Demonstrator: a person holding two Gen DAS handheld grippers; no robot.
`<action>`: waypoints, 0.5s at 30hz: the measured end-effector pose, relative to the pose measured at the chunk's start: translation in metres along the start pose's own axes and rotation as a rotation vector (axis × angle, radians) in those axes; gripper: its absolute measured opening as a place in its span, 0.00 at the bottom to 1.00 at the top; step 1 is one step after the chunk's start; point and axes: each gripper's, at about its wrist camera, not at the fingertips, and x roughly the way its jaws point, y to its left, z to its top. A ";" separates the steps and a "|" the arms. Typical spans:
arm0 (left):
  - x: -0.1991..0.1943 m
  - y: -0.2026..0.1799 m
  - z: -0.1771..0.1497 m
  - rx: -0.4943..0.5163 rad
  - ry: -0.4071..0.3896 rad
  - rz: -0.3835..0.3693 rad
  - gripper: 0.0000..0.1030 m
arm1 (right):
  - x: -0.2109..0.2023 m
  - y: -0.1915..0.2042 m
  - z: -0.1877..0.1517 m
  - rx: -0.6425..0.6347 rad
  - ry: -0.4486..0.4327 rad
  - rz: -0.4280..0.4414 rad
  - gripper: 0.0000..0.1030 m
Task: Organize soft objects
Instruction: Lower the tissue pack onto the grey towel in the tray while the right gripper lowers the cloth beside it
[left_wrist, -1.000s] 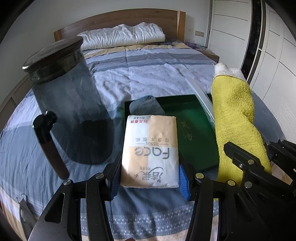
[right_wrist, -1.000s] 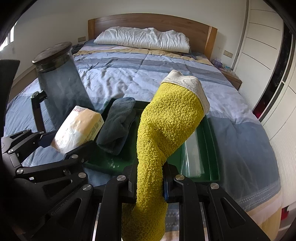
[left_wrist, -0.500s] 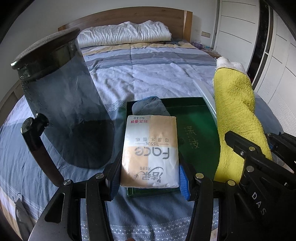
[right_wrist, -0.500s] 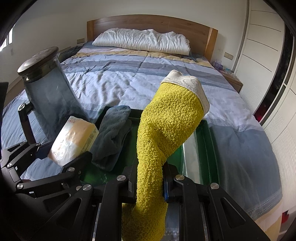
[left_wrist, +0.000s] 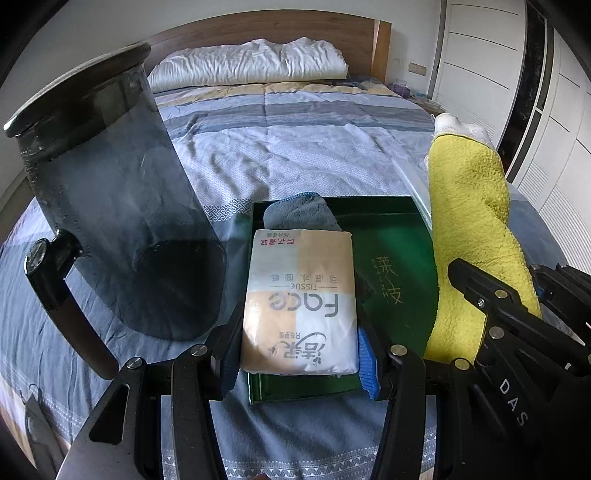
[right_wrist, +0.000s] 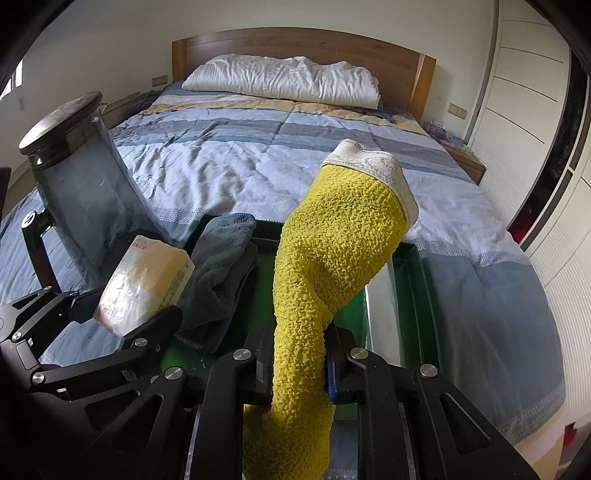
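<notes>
My left gripper (left_wrist: 297, 363) is shut on a white and tan tissue pack (left_wrist: 300, 301), held over the near left part of a green tray (left_wrist: 391, 258). The pack also shows in the right wrist view (right_wrist: 144, 291). My right gripper (right_wrist: 297, 365) is shut on a fuzzy yellow sock (right_wrist: 332, 251) with a white cuff, held upright above the tray (right_wrist: 424, 295); the sock shows at the right of the left wrist view (left_wrist: 472, 236). A grey-blue cloth (right_wrist: 221, 273) lies in the tray's left side.
A dark glass jar (left_wrist: 110, 206) with a lid and a black handle stands on the bed left of the tray. A clear plastic piece (right_wrist: 380, 310) lies in the tray's right side. The striped bedspread (right_wrist: 236, 162) stretches back to a pillow (right_wrist: 284, 79) and a wooden headboard. White wardrobes stand at the right.
Both grippers moved forward with their loads. The tissue pack now hangs over the tray's near left part, and the jar looms closer on the left.
</notes>
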 end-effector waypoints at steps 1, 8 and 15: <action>0.001 0.000 0.000 -0.002 0.000 0.002 0.45 | 0.001 0.000 0.000 0.000 0.000 0.000 0.17; 0.003 -0.001 0.001 -0.001 0.002 0.008 0.45 | 0.006 -0.004 0.001 0.009 0.004 0.004 0.17; 0.010 -0.001 0.004 -0.008 0.006 0.015 0.45 | 0.013 -0.006 0.003 0.012 0.003 0.010 0.17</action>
